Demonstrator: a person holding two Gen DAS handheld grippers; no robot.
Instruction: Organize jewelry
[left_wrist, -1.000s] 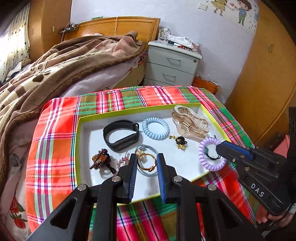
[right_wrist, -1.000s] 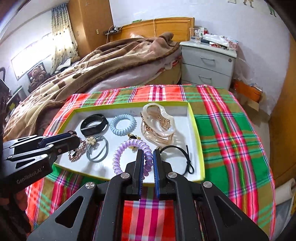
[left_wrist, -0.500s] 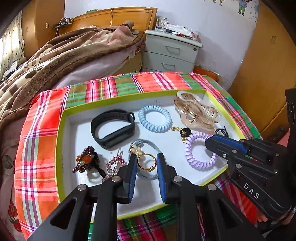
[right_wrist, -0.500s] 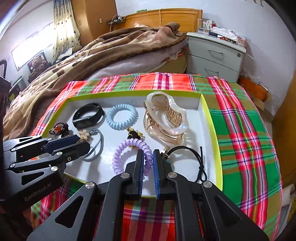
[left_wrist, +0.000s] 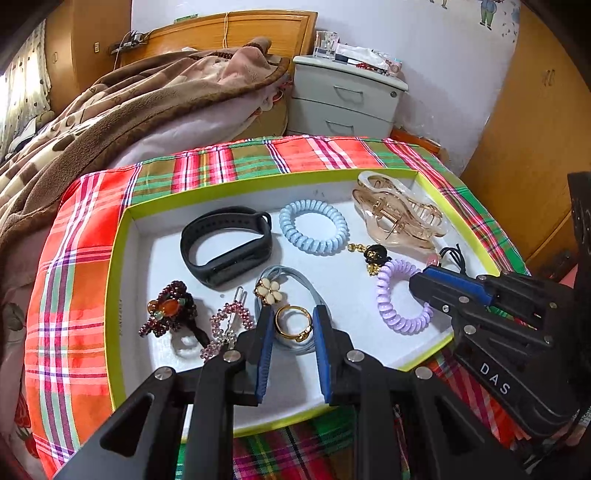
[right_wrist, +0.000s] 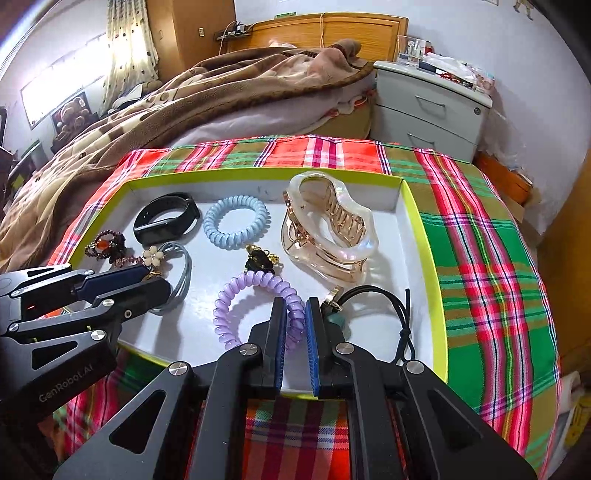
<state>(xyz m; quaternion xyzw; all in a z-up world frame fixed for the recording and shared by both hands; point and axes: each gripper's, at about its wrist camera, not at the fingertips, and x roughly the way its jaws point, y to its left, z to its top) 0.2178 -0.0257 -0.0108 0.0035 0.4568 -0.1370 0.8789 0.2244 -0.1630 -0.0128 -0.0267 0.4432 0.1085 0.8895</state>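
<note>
A small table covered by a red, green and white plaid cloth (right_wrist: 476, 236) carries a single object: a shallow white tray with a lime-green rim (right_wrist: 424, 236). The cloth drapes over the table edges on all visible sides. The tray rests flat, near the centre of the cloth, with a broad band of plaid exposed at its right side and narrower bands at its far and left sides. The table stands just beside a bed (right_wrist: 229, 96).
</note>
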